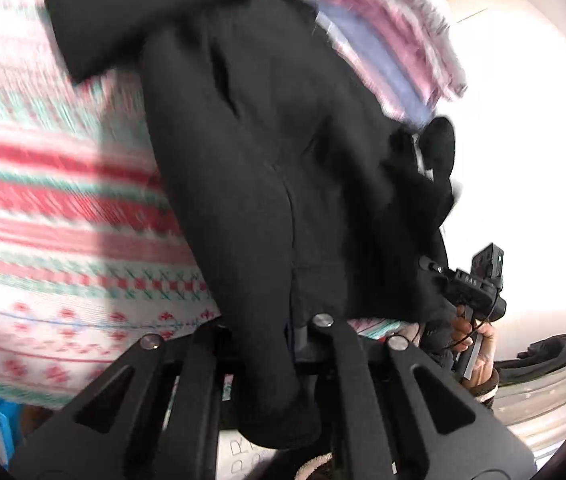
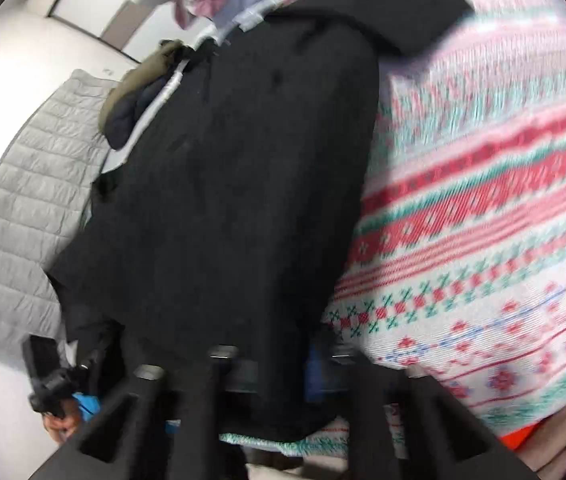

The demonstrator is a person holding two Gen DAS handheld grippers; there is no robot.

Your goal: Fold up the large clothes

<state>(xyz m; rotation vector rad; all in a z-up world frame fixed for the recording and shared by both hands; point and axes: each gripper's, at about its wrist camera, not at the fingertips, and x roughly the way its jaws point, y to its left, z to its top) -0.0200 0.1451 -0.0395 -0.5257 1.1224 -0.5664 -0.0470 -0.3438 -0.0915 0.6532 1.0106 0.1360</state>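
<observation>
A large black garment (image 1: 267,184) hangs down the middle of the left wrist view, stretched over a patterned bedspread. My left gripper (image 1: 271,344) is shut on its near edge, and a fold of black cloth drapes between the arms. In the right wrist view the same black garment (image 2: 227,200) fills the centre. My right gripper (image 2: 271,360) is shut on its near edge. The fingertips of both grippers are buried in the cloth. The right gripper also shows from the side in the left wrist view (image 1: 471,288), held by a hand.
A white, red and green patterned bedspread (image 1: 51,220) lies under the garment, and it also shows in the right wrist view (image 2: 483,208). A grey quilted jacket (image 2: 23,208) lies at left. A pile of pink and blue clothes (image 1: 395,40) lies beyond.
</observation>
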